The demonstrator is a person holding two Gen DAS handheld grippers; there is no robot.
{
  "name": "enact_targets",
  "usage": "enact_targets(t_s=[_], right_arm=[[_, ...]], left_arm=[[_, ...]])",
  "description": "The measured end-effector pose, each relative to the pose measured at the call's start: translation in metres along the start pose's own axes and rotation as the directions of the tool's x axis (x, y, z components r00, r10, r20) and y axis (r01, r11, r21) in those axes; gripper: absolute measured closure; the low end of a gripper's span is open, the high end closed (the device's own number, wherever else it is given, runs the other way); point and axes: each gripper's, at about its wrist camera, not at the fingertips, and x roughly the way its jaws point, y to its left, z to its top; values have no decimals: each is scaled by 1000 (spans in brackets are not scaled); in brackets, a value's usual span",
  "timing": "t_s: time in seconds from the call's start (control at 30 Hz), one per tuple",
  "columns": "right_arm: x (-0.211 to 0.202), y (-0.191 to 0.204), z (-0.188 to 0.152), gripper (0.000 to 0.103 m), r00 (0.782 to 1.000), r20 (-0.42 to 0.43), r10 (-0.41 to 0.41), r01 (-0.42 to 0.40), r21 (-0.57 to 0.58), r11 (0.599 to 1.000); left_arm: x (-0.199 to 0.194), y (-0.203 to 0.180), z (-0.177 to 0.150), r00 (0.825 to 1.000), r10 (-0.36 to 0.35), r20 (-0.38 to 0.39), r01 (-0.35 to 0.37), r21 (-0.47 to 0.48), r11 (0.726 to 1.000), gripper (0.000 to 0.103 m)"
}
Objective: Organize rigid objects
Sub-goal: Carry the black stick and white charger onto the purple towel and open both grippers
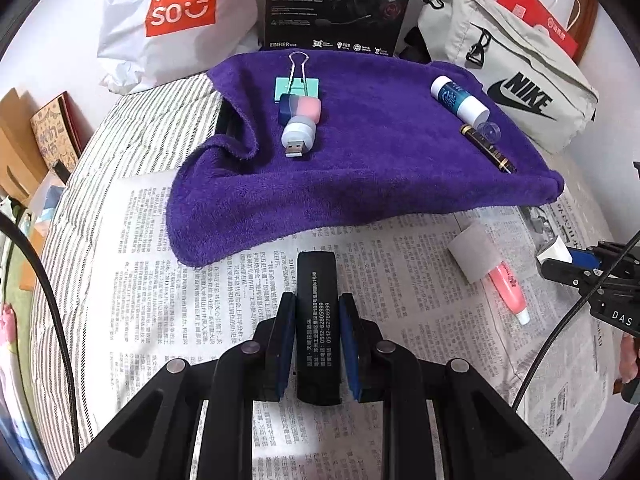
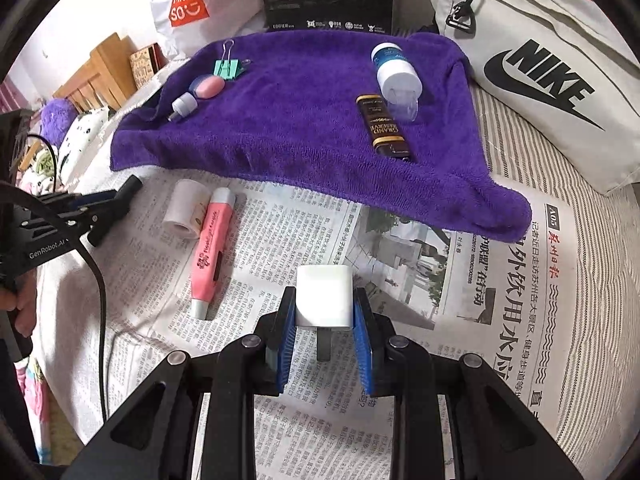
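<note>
Our left gripper (image 1: 316, 332) has its jaws clenched on a black lighter (image 1: 318, 320); our right gripper (image 2: 324, 312) grips a white charger cube (image 2: 324, 296). Ahead, the purple towel (image 1: 360, 168) carries two rows already; we judge the paper roll (image 2: 184, 208) and pink highlighter (image 2: 210, 248) left of the right jaws remain.

Upper left, a white bag (image 1: 176, 20) reads "MINISO"; the black box (image 1: 340, 0) beside it reads "EDIFIER". Upper right, the grey pouch (image 1: 516, 80) says "NIKE". The black bar (image 1: 318, 320) shows "0512-62805999".
</note>
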Motion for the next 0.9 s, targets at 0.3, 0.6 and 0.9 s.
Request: enact_targets(t_s=[0.3,0.6,0.9], right_arm=[[-15,-8,9,77,999,32,29,-29,10,1000],[-21,-8,18,77,998,44,45,-46,5,999],[-29,-7,33,77,995,75,62,-62,0,998]], left_arm=[[-15,-3,7,1000,-3,16,3,4,1000,82],[-26,-6,20,999,-31,36,31,15,999,82],[-35,-4,31,998,-36,55,35,21,999,82]])
